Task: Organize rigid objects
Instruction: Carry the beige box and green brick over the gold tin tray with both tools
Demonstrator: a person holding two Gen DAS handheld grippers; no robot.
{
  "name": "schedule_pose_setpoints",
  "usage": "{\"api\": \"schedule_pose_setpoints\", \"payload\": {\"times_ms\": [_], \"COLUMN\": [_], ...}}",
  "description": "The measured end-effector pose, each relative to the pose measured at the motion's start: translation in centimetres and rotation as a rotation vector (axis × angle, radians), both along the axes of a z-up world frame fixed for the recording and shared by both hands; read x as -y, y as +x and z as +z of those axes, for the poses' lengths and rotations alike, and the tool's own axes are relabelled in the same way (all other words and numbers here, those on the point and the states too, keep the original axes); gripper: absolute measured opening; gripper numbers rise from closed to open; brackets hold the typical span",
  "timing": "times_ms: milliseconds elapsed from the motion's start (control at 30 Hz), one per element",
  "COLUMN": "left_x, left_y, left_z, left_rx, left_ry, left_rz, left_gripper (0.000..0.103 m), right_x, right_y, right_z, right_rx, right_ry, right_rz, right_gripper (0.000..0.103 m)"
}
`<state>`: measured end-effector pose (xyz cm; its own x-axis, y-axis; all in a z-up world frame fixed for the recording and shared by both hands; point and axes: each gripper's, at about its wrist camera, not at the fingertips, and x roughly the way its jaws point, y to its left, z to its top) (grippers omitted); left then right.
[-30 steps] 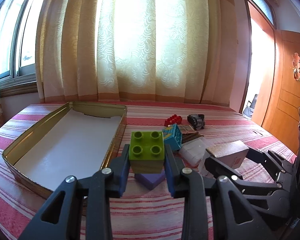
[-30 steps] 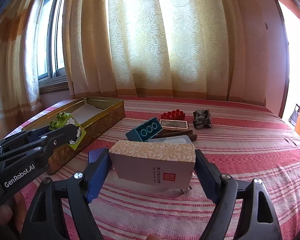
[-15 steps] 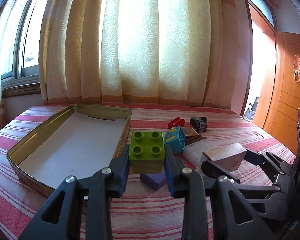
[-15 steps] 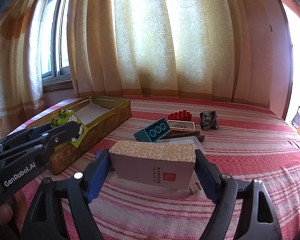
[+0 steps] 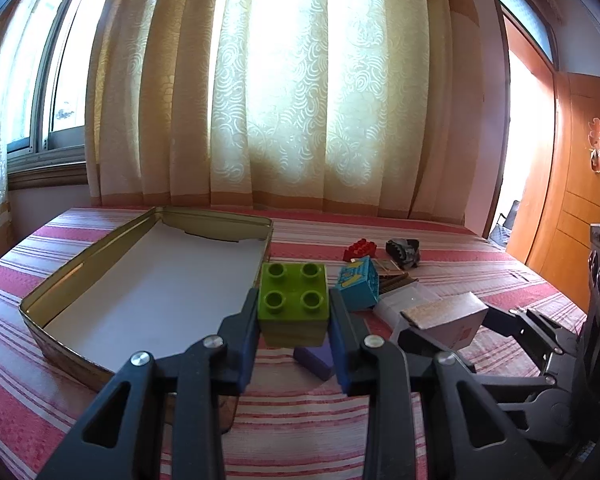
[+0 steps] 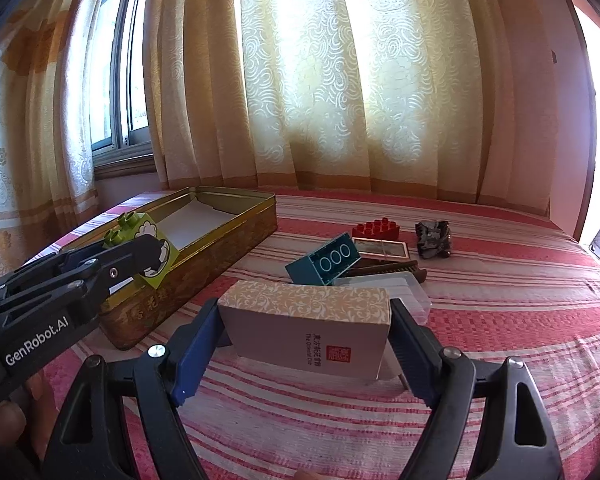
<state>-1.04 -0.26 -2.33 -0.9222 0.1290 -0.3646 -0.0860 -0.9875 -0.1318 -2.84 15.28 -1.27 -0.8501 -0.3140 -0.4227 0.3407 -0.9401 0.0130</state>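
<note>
Left gripper (image 5: 294,312) pinches a green four-stud brick (image 5: 293,300) between its blue pads, studs up, held above the striped red tablecloth (image 5: 300,420) just off the near right corner of the open gold tin (image 5: 220,227); in the right wrist view the same brick (image 6: 148,240) hangs over the tin's near long wall (image 6: 204,256), and a printed sheep-like picture shows on its side. Tin has a white floor, nothing seen inside it. Right gripper (image 6: 306,332) grips a patterned beige cardboard box (image 6: 306,326) by its two short ends, jaws set wide around it, pads pressed on both ends; box is lifted off the cloth, red seal and small print on its front face. From the left wrist view that box (image 5: 444,318) sits to the right of the green brick, between the black fingers of the right tool. Loose on the cloth beyond: a purple block (image 5: 314,360) lying flat under the green brick, a teal brick (image 6: 324,260) tipped on its side with three round holes facing up, a clear plastic case (image 6: 384,284) just behind the box, a dark comb-like piece (image 6: 388,268), a small framed card (image 6: 380,247), a red studded brick (image 6: 376,229) and a crumpled black lump (image 6: 434,238) farther back near the curtain (image 6: 320,80). Fingertips of a hand (image 6: 0,424) show at the lower left edge under the left tool.
</note>
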Motion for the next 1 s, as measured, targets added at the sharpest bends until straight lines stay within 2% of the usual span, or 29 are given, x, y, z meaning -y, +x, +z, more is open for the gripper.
{"api": "schedule_pose_setpoints", "payload": {"times_ms": [267,600,1000], "left_x": [0.6,3.1,4.7], "left_y": [0.1,0.1,0.0], "left_z": [0.0,0.0,-0.1], "left_rx": [-0.002,-0.006,-0.001], "left_ry": [0.007,0.028,0.021], "left_rz": [0.009,0.065,0.098], "left_gripper": [0.031,0.031,0.031], "right_x": [0.8,1.9,3.9], "right_y": [0.1,0.1,0.5], "right_z": [0.0,0.1,0.1], "right_rx": [0.003,0.015,0.012], "right_ry": [0.002,-0.009,0.0], "right_rz": [0.019,0.053,0.098], "right_gripper": [0.083,0.083,0.083]}}
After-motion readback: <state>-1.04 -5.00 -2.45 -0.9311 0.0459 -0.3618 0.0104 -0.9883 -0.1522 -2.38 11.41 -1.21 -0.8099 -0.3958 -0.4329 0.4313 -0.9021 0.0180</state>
